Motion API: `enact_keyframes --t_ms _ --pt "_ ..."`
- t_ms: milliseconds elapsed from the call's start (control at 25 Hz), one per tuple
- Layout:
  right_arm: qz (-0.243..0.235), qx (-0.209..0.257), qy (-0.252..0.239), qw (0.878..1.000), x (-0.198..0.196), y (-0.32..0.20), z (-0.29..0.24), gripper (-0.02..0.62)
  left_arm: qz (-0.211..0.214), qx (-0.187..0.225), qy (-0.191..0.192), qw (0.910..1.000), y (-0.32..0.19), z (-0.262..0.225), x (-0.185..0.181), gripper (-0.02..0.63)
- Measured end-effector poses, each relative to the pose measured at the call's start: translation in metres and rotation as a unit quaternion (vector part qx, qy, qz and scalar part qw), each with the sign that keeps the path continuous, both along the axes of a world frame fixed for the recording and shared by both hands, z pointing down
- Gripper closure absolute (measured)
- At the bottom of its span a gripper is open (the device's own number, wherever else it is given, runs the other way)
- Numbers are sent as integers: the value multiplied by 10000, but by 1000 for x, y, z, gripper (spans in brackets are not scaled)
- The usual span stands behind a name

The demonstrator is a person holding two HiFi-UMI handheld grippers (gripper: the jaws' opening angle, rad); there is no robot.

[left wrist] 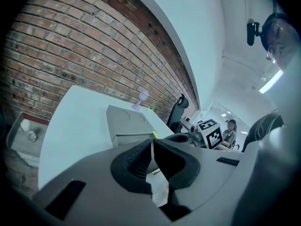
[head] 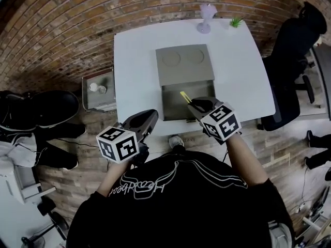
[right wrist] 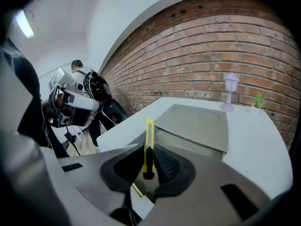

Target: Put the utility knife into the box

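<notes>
A grey box (head: 185, 66) lies open on the white table (head: 134, 61), its lid folded back and its shallow tray (head: 173, 103) toward me. My right gripper (head: 196, 106) hangs over the tray's near right corner, shut on a yellow utility knife (head: 184, 96) that sticks out forward and to the left. In the right gripper view the knife (right wrist: 149, 142) stands upright between the black pads, with the box (right wrist: 197, 126) just beyond. My left gripper (head: 150, 117) hovers at the table's front edge, left of the box. Its pads (left wrist: 141, 157) meet with nothing between them.
A purple lamp-shaped ornament (head: 205, 17) and a small green plant (head: 236, 21) stand at the table's far edge. A black office chair (head: 292, 61) sits to the right. A low grey stand with cups (head: 98, 89) and black bags (head: 41, 112) are on the left.
</notes>
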State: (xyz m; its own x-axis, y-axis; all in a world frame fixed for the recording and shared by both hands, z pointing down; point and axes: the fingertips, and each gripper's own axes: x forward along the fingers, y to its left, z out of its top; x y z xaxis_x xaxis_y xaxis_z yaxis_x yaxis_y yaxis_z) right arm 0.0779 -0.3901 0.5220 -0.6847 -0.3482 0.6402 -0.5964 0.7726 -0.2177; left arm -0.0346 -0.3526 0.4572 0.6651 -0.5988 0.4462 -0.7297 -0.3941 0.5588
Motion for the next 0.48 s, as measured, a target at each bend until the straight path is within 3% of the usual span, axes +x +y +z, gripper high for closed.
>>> enact_keyframes --t_ms 200,480 --pt "-466 -101 611 9970 -4 -15 28 526 -428 61 -88 9990 -17 -6 -16 565" --pt "-1107 -303 1578 9808 -4 -21 72 526 -890 191 -156 9957 -20 -10 -33 565"
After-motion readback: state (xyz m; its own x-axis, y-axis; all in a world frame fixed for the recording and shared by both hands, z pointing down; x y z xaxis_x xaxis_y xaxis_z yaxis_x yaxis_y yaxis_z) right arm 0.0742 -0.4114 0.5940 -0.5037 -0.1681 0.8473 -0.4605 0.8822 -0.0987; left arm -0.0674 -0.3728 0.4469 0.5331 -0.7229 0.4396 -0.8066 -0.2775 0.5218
